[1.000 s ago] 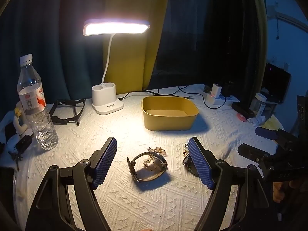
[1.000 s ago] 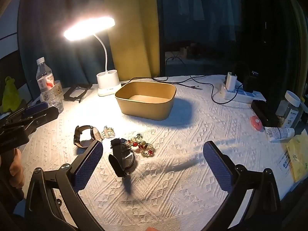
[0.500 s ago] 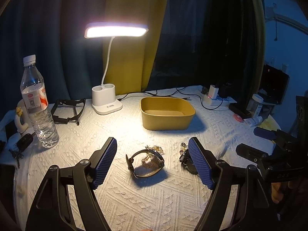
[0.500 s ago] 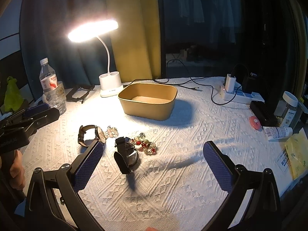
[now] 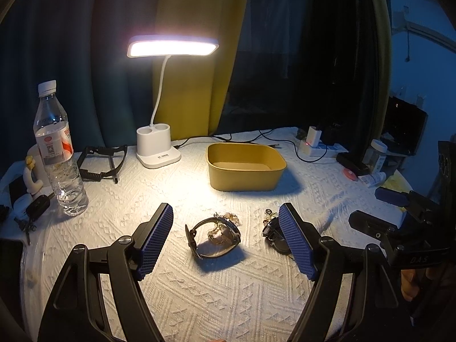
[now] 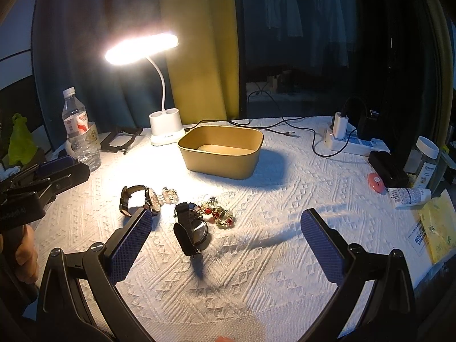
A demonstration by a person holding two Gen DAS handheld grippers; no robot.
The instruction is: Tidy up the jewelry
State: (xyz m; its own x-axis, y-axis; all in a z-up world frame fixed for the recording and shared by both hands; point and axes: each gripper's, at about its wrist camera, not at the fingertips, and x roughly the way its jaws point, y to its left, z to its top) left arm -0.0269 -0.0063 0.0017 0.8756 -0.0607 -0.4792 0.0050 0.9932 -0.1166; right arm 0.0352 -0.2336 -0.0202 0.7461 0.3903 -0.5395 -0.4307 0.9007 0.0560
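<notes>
A brown-strap watch (image 5: 214, 236) lies on the white cloth between the fingers of my open left gripper (image 5: 226, 239); it also shows in the right wrist view (image 6: 139, 201). A pale bead bracelet (image 6: 169, 193) lies by it. A black watch (image 6: 191, 229) and a red-and-gold bead bracelet (image 6: 219, 213) lie left of centre before my open, empty right gripper (image 6: 228, 245). The black watch (image 5: 275, 235) is partly hidden by my left gripper's right finger. An empty yellow bin (image 5: 245, 166) stands behind the jewelry (image 6: 221, 151).
A lit white desk lamp (image 5: 158, 148) stands back left, beside black glasses (image 5: 101, 161) and a water bottle (image 5: 58, 154). A power strip with cables (image 6: 350, 141), a jar (image 6: 424, 162) and a tube (image 6: 410, 195) sit at the right.
Both grippers have drawn back a little, so the table items look slightly farther. The jewelry has not moved.
</notes>
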